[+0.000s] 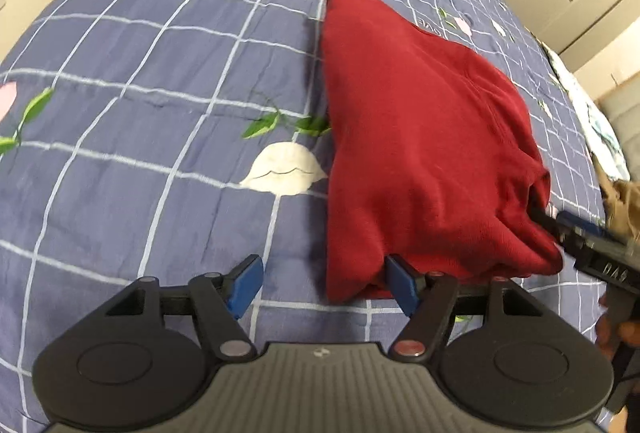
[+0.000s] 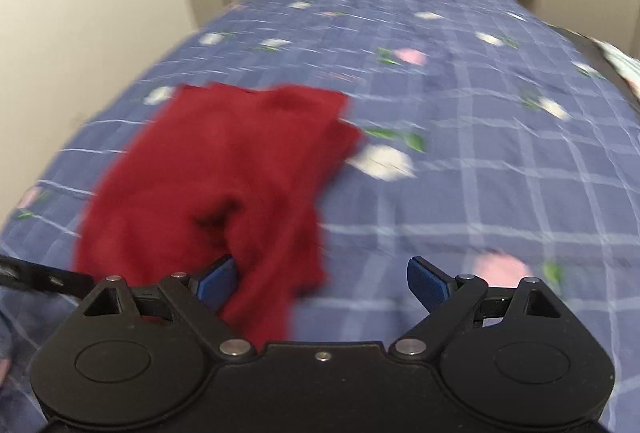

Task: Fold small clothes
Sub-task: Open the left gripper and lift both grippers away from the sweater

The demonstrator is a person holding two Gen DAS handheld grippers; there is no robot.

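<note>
On blue checked quilt (image 1: 140,81), red garment (image 1: 420,137) lengthwise away; both grippers' fingers apart.

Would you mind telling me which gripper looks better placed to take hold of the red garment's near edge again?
Probably the right gripper: the red garment hangs between its open jaws. The left gripper is open too, with only one finger at the cloth's edge and the bedspread between its jaws.
</note>
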